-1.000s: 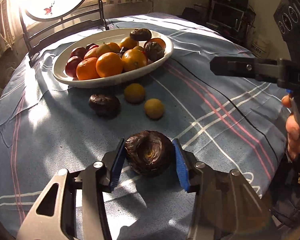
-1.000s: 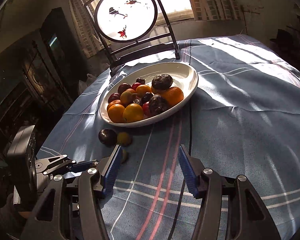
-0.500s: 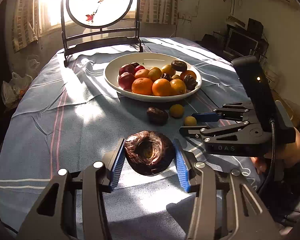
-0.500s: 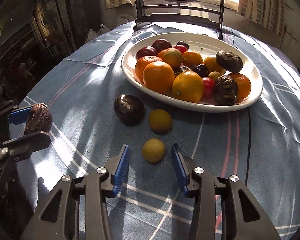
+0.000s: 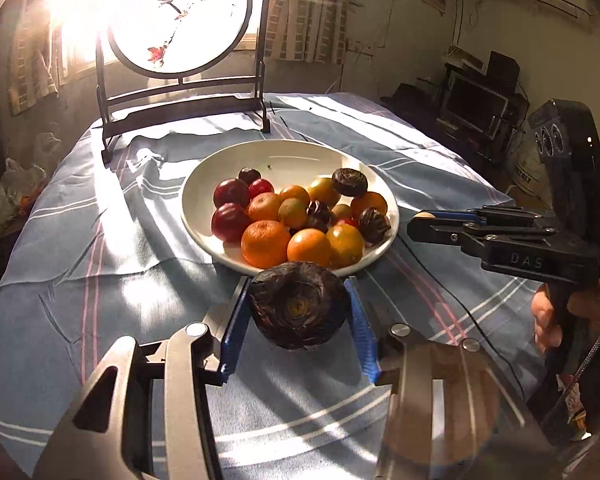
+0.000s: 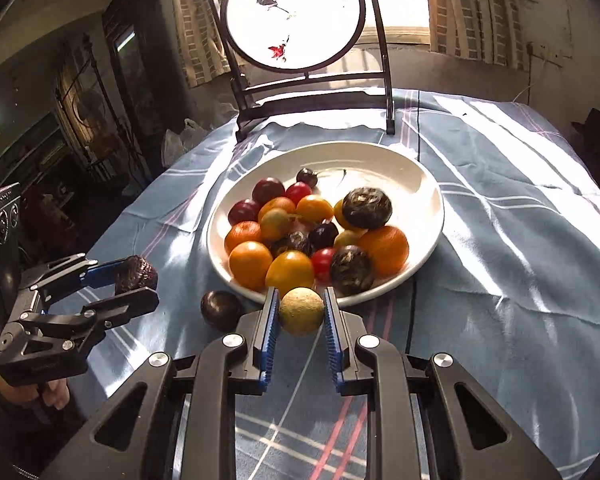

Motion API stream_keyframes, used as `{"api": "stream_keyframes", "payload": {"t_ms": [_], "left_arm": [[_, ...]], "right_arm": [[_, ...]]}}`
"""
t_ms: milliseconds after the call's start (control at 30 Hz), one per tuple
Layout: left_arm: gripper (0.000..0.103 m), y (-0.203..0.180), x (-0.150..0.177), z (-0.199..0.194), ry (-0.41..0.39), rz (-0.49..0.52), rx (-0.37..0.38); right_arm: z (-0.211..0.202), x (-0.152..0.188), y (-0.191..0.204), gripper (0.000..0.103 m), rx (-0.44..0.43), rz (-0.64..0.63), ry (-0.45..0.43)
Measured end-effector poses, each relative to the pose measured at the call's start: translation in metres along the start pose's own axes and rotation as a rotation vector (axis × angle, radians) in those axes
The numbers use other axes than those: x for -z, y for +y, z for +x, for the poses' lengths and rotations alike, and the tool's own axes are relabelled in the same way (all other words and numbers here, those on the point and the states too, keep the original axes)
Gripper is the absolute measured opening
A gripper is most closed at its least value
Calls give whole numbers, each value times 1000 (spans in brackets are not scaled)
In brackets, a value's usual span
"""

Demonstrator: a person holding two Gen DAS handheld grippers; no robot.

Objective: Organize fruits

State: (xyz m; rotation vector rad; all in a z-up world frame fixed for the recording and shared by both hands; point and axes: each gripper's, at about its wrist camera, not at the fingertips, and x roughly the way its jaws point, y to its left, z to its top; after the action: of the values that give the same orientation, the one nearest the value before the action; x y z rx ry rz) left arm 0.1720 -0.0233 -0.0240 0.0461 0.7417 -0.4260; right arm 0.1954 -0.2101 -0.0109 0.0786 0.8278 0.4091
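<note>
Blue pads, left wrist view: the left gripper (image 5: 298, 312) is clamped on a dark wrinkled fruit (image 5: 298, 306), one ribbed pad against each side of it.
Held fruit's place: raised above the cloth, just in front of the near rim of the white plate (image 5: 204, 184).
Plate's load: oranges, red plums, yellow fruit and more dark wrinkled ones, heaped toward its near half.
Right of the plate: the right gripper (image 5: 420, 222) seen side-on, a pale round fruit just showing at its tip.
Behind the plate: a round painted screen (image 5: 180, 16) on a dark stand.
Under the plate: a blue striped tablecloth (image 5: 100, 248).

Right wrist view, grip: the right gripper (image 6: 300, 312) is closed around a small yellow-green fruit (image 6: 301, 311), pads pressing both sides.
Yellow-green fruit's place: at the plate's (image 6: 420, 184) near rim, lifted off the cloth.
Left of that rim: a loose dark fruit (image 6: 221, 309) lying on the tablecloth (image 6: 520, 260).
Further left of the plate: the left gripper (image 6: 138, 282) with the dark wrinkled fruit (image 6: 136, 278) between its fingers.
</note>
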Motion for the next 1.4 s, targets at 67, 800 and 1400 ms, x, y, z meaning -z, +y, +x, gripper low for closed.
{"api": "stream_keyframes", "payload": {"t_ms": [67,800,1400], "left_arm": [[46,0,-26,15,2,-3,6],[66,-13,37,55,189,156,-92],[39,13,35,-6,55,35,-88]], "right_arm": [[5,-24,-7,22,-3,13,-18],[-15,32,-14,47,-22,55,-46],[51,39,32,47,-1,-56,142]]}}
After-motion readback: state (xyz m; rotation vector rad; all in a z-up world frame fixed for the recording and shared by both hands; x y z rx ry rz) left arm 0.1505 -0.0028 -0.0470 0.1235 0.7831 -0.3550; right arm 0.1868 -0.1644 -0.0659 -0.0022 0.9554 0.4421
